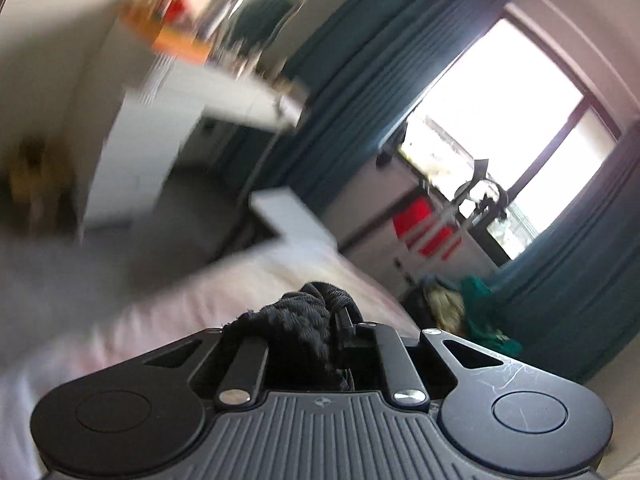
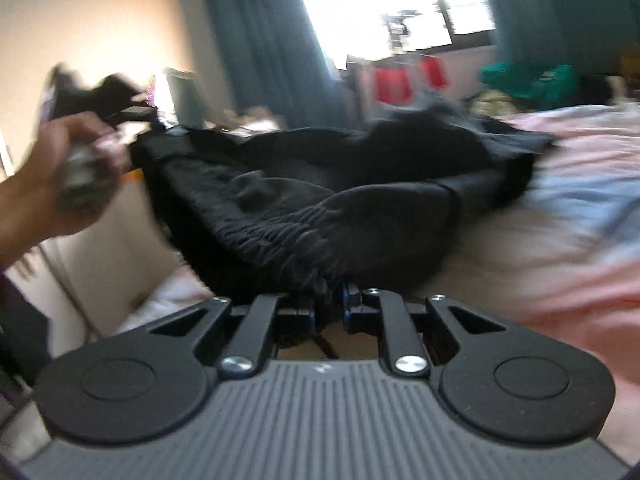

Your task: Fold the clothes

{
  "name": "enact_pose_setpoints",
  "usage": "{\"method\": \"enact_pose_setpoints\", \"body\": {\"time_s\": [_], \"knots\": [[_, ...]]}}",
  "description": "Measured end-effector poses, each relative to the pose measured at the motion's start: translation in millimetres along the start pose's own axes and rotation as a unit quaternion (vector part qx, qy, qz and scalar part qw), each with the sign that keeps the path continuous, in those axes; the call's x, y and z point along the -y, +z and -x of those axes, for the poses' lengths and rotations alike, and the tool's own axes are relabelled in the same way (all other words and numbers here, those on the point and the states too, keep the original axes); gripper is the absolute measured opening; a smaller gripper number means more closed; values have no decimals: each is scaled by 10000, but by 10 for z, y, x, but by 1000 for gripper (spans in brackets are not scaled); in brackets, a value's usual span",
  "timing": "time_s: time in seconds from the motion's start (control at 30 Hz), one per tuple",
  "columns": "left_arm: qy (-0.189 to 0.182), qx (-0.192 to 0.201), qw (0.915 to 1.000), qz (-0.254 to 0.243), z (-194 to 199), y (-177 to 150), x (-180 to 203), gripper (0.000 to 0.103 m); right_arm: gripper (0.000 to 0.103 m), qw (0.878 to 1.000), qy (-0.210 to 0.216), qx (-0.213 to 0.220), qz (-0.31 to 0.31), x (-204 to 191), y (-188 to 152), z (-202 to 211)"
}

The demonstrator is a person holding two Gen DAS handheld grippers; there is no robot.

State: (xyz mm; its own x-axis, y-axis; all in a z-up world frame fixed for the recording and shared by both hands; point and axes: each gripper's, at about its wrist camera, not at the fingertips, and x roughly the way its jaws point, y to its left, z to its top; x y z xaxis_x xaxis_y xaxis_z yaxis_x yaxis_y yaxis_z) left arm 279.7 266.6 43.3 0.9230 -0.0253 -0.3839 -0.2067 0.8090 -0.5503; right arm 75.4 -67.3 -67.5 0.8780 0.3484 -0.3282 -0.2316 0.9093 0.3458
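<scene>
A black garment with a gathered elastic waistband hangs stretched between both grippers above the pink bed. My right gripper is shut on the waistband's near edge. My left gripper is shut on a bunched black fold of the same garment. In the right wrist view the person's left hand holds the left gripper at the far left, with the garment's other end in it. The views are blurred by motion.
The bed's pale pink sheet lies below. A white desk with clutter stands at the left. Teal curtains frame a bright window. Red clothes and a green and yellow pile lie beyond the bed.
</scene>
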Motion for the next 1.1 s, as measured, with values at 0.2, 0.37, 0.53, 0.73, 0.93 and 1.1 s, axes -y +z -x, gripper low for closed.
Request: {"method": "enact_pose_setpoints", "body": {"time_s": [0.2, 0.37, 0.53, 0.73, 0.93, 1.1], "knots": [[637, -328, 9953, -651, -841, 301, -219, 13, 15, 9985, 454, -271, 130, -410, -140, -814], [878, -734, 9894, -890, -1311, 93, -556, 19, 16, 9969, 508, -597, 53, -374, -334, -1114], [755, -816, 9891, -964, -1325, 5, -694, 36, 31, 9961, 697, -538, 80, -390, -326, -1063], [388, -1161, 9849, -1222, -733, -158, -770, 89, 95, 9929, 1052, -550, 8, -502, -304, -794], [428, -813, 9836, -1549, 178, -431, -868, 97, 94, 9944, 899, -485, 257, -579, -312, -316], [397, -465, 9764, -2073, 986, -715, -602, 97, 94, 9968, 648, -213, 417, -398, -116, 61]]}}
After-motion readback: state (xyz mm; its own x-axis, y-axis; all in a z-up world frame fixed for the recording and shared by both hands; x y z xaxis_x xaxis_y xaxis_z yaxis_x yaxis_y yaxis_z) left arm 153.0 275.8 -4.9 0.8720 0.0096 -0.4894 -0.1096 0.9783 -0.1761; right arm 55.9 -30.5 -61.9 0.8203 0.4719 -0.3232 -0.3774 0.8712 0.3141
